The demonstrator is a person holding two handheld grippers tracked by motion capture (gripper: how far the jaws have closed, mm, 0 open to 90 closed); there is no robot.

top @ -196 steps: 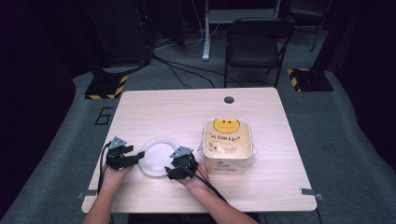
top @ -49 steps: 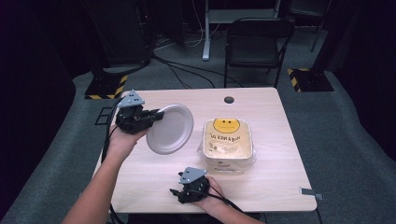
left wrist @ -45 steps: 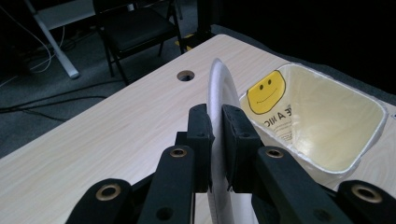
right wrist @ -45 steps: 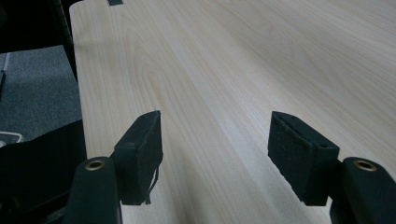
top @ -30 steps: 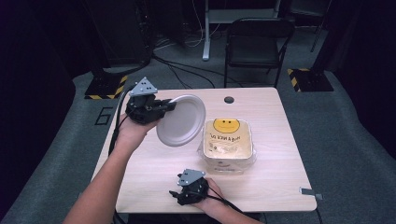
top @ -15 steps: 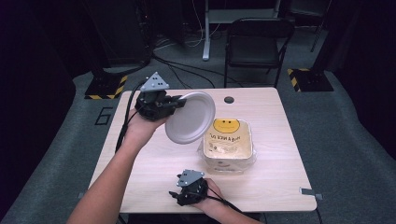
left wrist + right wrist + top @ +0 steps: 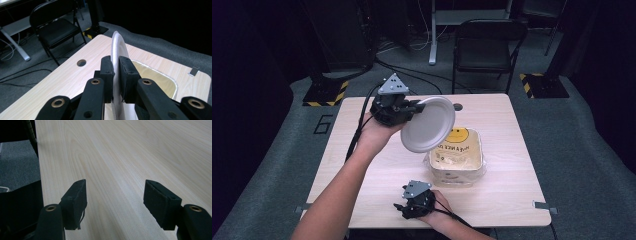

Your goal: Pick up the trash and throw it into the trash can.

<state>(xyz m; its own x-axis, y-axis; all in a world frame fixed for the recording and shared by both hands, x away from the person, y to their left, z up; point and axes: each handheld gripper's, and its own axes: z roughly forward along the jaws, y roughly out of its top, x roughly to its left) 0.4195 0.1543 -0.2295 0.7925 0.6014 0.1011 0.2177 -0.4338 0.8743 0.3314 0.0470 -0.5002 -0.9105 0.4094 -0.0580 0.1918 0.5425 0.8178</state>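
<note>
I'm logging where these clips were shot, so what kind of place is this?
Probably a lab or studio set up for recording, not a home. A bare wooden table stands on grey carpet with cables on the floor, a black folding chair behind it, and yellow-and-black hazard-striped stand bases at the sides.

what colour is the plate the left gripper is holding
White, plain with no pattern. The plate, clamped by the left gripper, shows best in the high view.

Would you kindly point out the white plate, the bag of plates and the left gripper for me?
white plate (image 7: 428,125), high view, middle of its underside.
bag of plates (image 7: 457,156), high view, the printed top of the bag.
left gripper (image 7: 116,75), left gripper view, between its fingertips, pinching the plate's rim.
</note>
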